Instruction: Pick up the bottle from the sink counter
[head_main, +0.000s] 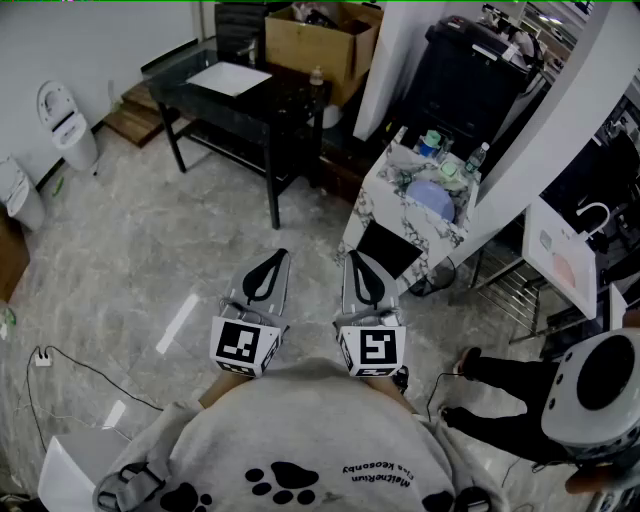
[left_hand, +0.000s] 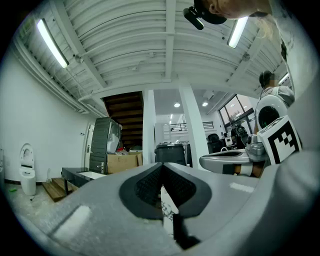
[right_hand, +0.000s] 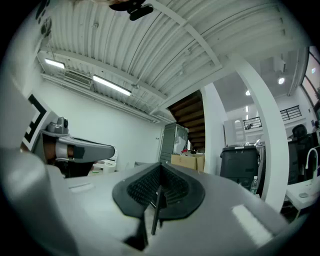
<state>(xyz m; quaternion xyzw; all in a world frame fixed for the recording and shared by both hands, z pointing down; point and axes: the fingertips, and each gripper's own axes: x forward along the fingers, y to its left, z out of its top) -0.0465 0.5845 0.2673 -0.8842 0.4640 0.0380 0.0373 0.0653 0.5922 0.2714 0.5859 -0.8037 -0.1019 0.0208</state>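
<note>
Now the left gripper (head_main: 268, 272) is held low before the person's chest, its jaws closed together with nothing between them. Just beside it, the right gripper (head_main: 366, 275) is also closed and empty. Further right, the bottle (head_main: 478, 158) stands upright on the sink counter (head_main: 390, 182), well apart from both grippers.

A floor (head_main: 120, 230) of grey marbled tiles is seen, and the walls (head_main: 90, 40) are painted white. A black table (head_main: 250, 100) is placed near the wall, with a cardboard box (head_main: 320, 40) behind it and low wooden steps (head_main: 135, 115) at its end. The ribbed white ceiling (left_hand: 130, 45) is lit by tube lamps (left_hand: 52, 42). White pillars (left_hand: 192, 125) are seen beside a dark staircase (left_hand: 125, 115).
</note>
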